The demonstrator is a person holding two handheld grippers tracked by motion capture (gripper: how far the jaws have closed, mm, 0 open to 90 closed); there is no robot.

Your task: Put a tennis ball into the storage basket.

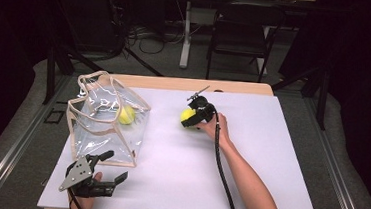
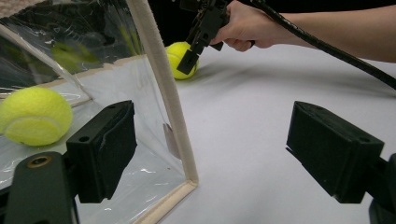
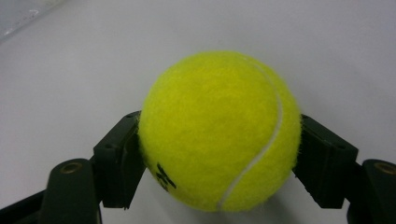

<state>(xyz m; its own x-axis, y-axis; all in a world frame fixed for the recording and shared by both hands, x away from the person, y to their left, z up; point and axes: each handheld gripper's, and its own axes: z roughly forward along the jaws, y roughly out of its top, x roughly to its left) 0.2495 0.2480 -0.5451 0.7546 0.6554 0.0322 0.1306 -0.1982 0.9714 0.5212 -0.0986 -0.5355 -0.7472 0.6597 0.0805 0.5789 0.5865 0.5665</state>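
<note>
Your right gripper (image 1: 192, 119) sits at centre of the high view, its black jaws pinching a fuzzy yellow tennis ball (image 3: 219, 130) from both sides; the pads press into the felt, white seam curving down its right. The ball rests on the smooth white table (image 1: 249, 154). At left centre stands a clear, glossy plastic bag (image 1: 104, 123) with beige fabric edging, a second tennis ball (image 1: 126, 115) inside. Your left gripper (image 1: 103, 171), lower left, holds its flat, blocky jaws spread wide, gripping nothing, one just beside the bag's corner.
</note>
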